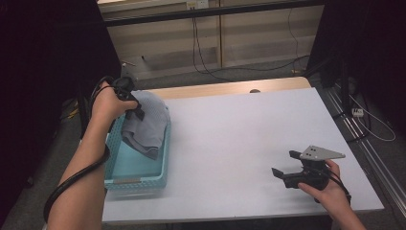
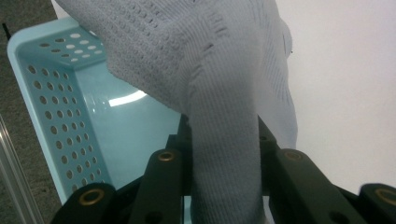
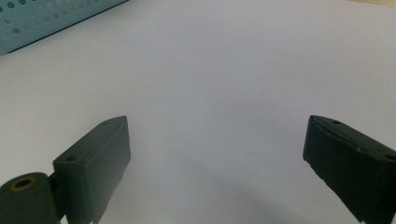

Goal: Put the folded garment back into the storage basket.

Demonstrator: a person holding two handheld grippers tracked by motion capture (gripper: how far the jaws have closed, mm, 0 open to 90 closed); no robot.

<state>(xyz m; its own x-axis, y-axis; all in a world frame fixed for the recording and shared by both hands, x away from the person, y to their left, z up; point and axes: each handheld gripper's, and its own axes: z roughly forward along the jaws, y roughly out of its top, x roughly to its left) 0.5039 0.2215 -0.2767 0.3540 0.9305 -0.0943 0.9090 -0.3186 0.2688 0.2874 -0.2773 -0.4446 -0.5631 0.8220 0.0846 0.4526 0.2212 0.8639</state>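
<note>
Left gripper point(image 1: 136, 111) clamped on fold of light grey knitted cloth point(image 1: 148, 125); bunched fabric pinched between black jaws in left gripper view. Cloth hangs over far end of light blue perforated plastic basket point(image 1: 136, 182), lower edge draped inside, part spilling over right rim. Basket sits at left edge of white table point(image 1: 239, 143). Right gripper point(image 1: 285, 176) low over table near right corner, jaws spread wide, nothing between them, well apart from basket
</note>
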